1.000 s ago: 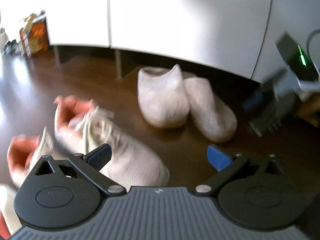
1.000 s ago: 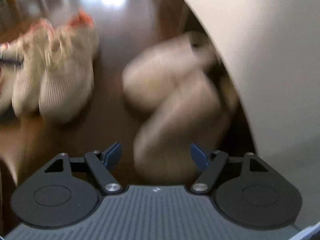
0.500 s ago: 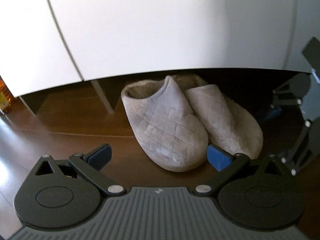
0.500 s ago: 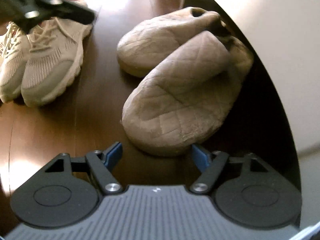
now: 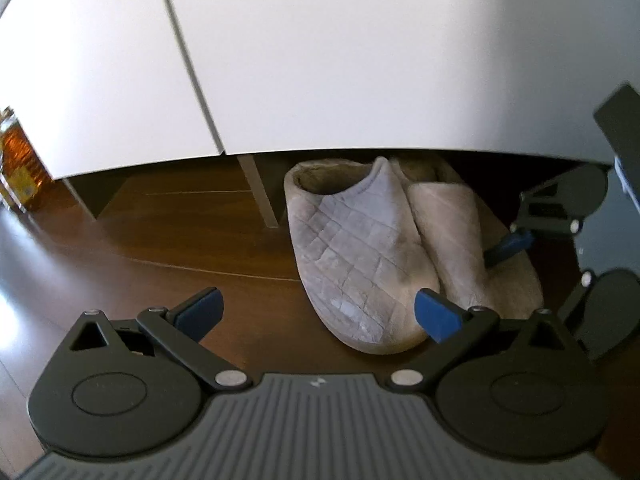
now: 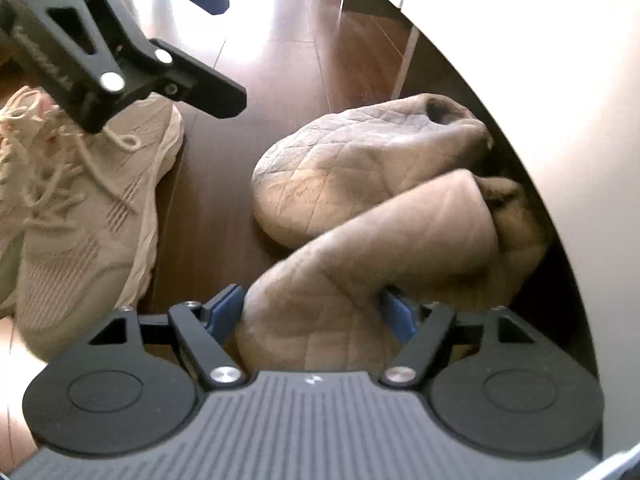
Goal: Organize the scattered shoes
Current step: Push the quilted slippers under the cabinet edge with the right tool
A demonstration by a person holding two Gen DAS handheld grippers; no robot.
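Two grey-beige quilted fabric slippers are lying side by side on the dark brown wooden floor, heels tucked under the white cabinet. The right claw is straddling the toe of the right slipper, blue pads at both flanks; whether they are pressing or merely alongside cannot be told. The left claw is standing released and empty, its right pad beside the toe of the left slipper. A beige knit laced sneaker is sitting left of the slippers. An amber bottle is standing far left.
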